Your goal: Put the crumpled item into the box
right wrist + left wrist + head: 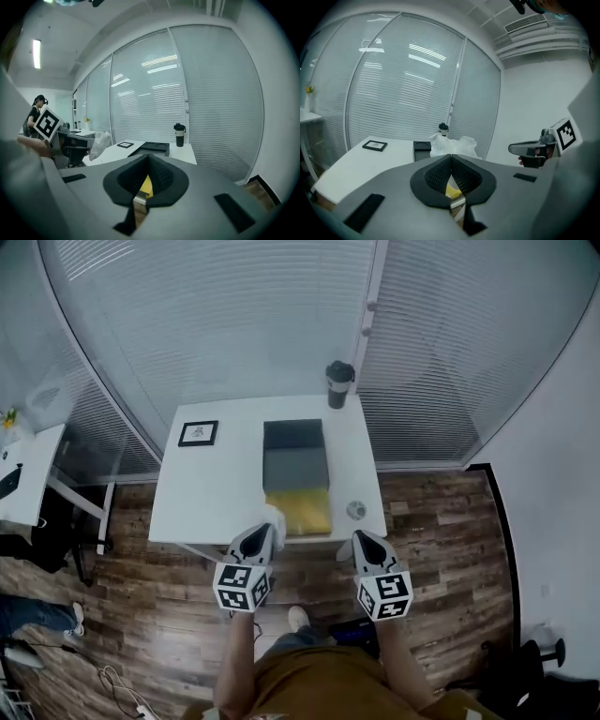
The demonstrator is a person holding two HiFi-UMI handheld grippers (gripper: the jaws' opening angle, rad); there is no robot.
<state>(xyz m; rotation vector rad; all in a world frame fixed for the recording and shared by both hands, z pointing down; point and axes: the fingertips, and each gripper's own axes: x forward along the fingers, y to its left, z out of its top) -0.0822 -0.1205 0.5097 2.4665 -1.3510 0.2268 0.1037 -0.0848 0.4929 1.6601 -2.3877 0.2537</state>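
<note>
The crumpled item (pixel 273 517) is a white wad of paper or plastic, pinched at the tips of my left gripper (pixel 266 534) over the table's near edge. In the left gripper view the wad (pixel 453 145) bulges out past the shut jaws of the left gripper (pixel 450 157). The box (pixel 295 469) lies open on the white table (pixel 211 493), with a black far part, a grey middle and a yellow near part (pixel 300 511). It is just right of the wad. My right gripper (pixel 362 539) is shut and empty, off the table's near right corner.
A dark travel mug (pixel 338 384) stands at the table's far edge, a small framed picture (pixel 198 433) lies at the far left, and a small round grey object (pixel 356 510) lies near the right corner. Glass walls with blinds stand behind. A person (pixel 35 114) is at desks to the left.
</note>
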